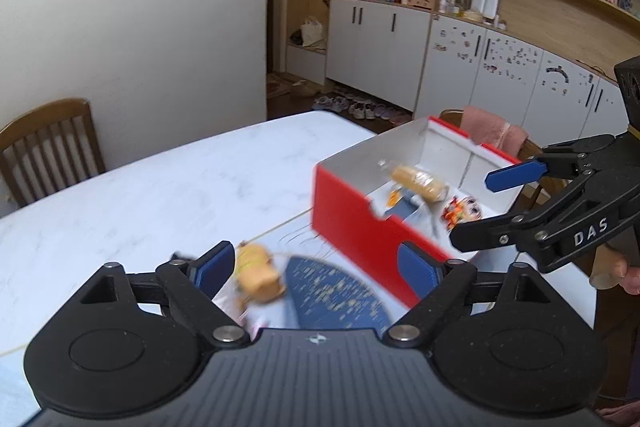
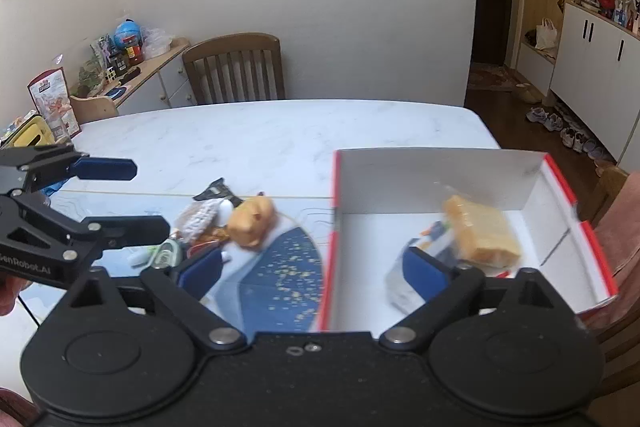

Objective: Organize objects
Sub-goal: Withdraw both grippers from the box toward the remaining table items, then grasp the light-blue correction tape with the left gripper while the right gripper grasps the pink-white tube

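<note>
L wrist view: left hand-held gripper (image 1: 316,269) spread wide, nothing btwn the pads. Tan plush toy (image 1: 258,273) lies on the tabletop (image 1: 160,187) just by its 9 o'clock pad, nearer this hand; red box (image 1: 360,227) at 1 o'clock.

R wrist view: right hand-held gripper (image 2: 316,273) spread, empty, over the box wall; wrapped bread (image 2: 482,233) inside the box at 2 o'clock, long axis running 10-to-4; toy at 11 o'clock.

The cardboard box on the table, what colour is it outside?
Red outside, white inside; the cardboard box shows it best in the left wrist view.
</note>
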### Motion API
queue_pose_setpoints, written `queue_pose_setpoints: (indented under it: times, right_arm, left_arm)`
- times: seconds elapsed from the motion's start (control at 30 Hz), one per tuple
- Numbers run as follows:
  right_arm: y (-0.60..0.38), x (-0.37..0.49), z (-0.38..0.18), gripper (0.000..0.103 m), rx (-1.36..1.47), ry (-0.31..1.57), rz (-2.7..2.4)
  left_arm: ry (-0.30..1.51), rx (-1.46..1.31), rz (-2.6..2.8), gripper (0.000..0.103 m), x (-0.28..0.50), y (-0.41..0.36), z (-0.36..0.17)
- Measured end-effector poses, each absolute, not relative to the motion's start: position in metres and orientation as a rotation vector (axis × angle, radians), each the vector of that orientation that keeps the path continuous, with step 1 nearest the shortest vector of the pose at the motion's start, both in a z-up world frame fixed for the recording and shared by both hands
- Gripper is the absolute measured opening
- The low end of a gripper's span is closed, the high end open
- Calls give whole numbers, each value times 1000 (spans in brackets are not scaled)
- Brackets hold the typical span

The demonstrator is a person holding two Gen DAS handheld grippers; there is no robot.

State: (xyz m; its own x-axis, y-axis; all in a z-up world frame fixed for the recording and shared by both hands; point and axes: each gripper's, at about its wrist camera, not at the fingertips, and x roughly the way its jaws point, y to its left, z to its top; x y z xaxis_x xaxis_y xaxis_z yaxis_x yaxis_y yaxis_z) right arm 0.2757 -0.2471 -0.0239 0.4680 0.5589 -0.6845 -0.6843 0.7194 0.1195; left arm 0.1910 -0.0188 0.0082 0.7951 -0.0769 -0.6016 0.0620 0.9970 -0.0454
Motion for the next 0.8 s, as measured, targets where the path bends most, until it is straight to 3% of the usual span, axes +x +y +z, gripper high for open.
queue_pose_setpoints:
  times: [0.13,0.17,0.8]
  right_arm:
    - [-226,266,-31,101,-168,789,766]
    - [-221,264,-33,101,-167,793,763]
    - [-132,257,-96,100,-244,905,750]
  left_arm:
    - [668,-32,-31,95,175,2,-4]
    - [680,-32,-19,103,170,7,-8]
    - [743,-20,40,103,140,42,-94]
